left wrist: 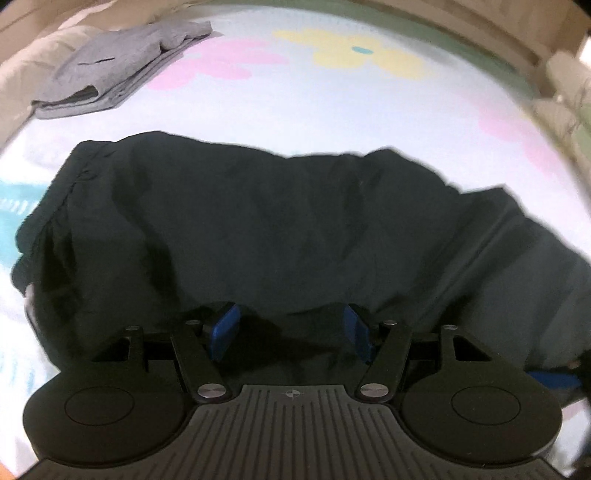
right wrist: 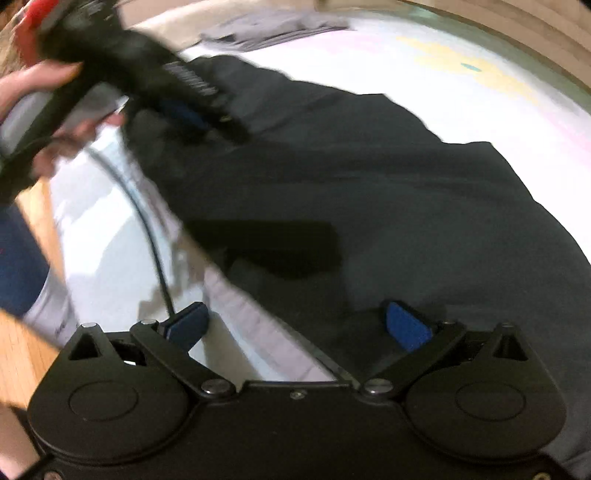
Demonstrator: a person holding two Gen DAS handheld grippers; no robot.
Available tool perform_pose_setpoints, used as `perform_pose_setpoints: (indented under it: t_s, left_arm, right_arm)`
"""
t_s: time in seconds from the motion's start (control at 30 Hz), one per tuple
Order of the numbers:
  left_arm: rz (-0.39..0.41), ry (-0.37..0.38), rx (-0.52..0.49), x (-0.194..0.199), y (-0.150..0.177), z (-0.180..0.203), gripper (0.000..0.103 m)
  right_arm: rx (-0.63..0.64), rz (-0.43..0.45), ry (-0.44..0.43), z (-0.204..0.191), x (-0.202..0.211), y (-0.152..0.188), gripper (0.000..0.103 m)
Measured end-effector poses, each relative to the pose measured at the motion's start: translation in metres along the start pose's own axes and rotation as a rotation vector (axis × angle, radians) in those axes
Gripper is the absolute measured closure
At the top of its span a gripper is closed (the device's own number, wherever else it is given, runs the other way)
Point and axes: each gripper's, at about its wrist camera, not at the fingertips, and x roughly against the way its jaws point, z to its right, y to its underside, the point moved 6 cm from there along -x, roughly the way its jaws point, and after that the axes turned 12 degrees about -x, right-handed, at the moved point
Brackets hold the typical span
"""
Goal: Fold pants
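Dark pants (left wrist: 258,229) lie spread and wrinkled across a white bedsheet with pastel flowers (left wrist: 332,99), waistband at the left. My left gripper (left wrist: 291,332) is open, its blue pads just above the pants' near edge, holding nothing. In the right wrist view the pants (right wrist: 369,192) fill the middle and right. My right gripper (right wrist: 299,325) is open over the pants' near edge, one pad above the sheet, the other above the cloth. The left gripper (right wrist: 177,114) shows there at upper left, held by a hand, low over the pants.
Folded grey pants (left wrist: 122,66) lie at the sheet's far left. A beige headboard or wall (left wrist: 480,22) rims the far side. In the right wrist view a wooden floor (right wrist: 22,354) shows at the left past the bed edge, and a black cable (right wrist: 147,225) hangs over the sheet.
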Motion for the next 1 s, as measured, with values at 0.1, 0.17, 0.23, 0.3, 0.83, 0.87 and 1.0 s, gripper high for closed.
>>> perform_pose_setpoints:
  t_s: [0.1, 0.17, 0.23, 0.3, 0.83, 0.87, 1.0]
  left_arm:
    - [-0.004, -0.044, -0.042, 0.001, 0.002, 0.004, 0.041]
    - [-0.003, -0.06, -0.033, 0.001, 0.004, 0.005, 0.04]
    - [-0.006, -0.064, -0.011, -0.001, 0.003, 0.004, 0.037]
    - [-0.01, -0.071, 0.011, -0.002, 0.001, 0.004, 0.035]
    - [-0.002, -0.096, 0.04, -0.003, -0.001, 0.007, 0.029]
    - [-0.002, -0.096, 0.041, -0.003, -0.002, 0.007, 0.029]
    - [0.001, -0.096, 0.04, -0.004, -0.002, 0.009, 0.027]
  right_arm:
    - [0.035, -0.086, -0.022, -0.003, 0.01, -0.001, 0.002]
    - [-0.038, -0.087, -0.029, 0.007, 0.021, -0.01, 0.003]
    - [-0.084, -0.016, -0.013, 0.022, 0.04, -0.025, 0.003]
    - [-0.113, 0.079, 0.035, 0.036, 0.056, -0.049, 0.002]
    - [-0.02, 0.21, -0.014, 0.051, -0.056, -0.197, 0.025]
    - [-0.013, 0.195, -0.022, 0.051, -0.061, -0.198, 0.027]
    - [0.022, 0.116, -0.048, 0.054, -0.084, -0.198, 0.051]
